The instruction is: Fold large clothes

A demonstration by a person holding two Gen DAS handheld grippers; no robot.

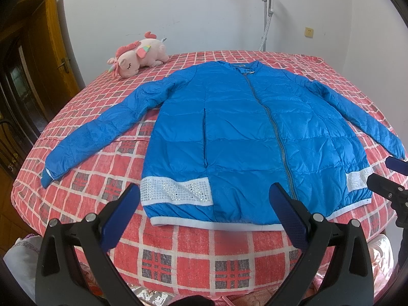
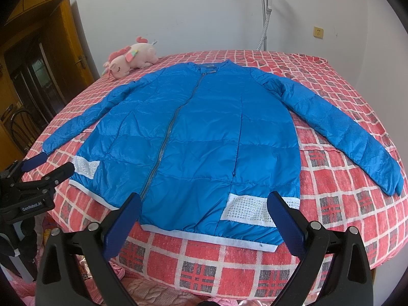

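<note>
A blue padded jacket [image 1: 242,132] lies flat and zipped on the red checked bed [image 1: 193,255], front up, collar far, both sleeves spread out to the sides. It has white studded bands and a white hem near me. My left gripper [image 1: 204,199] is open and empty, just above the hem on the jacket's left half. My right gripper [image 2: 204,206] is open and empty above the hem of the jacket [image 2: 204,132] on its right half. The right gripper also shows in the left wrist view [image 1: 382,170], and the left gripper in the right wrist view [image 2: 48,163], beside the hem corners.
A pink unicorn plush [image 1: 137,57] lies at the bed's far left corner. A white wall with a grey stand [image 1: 266,15] is behind the bed. A wooden door [image 1: 48,58] and a chair [image 2: 20,125] are at the left. Pink bedding [image 2: 142,290] hangs below the near edge.
</note>
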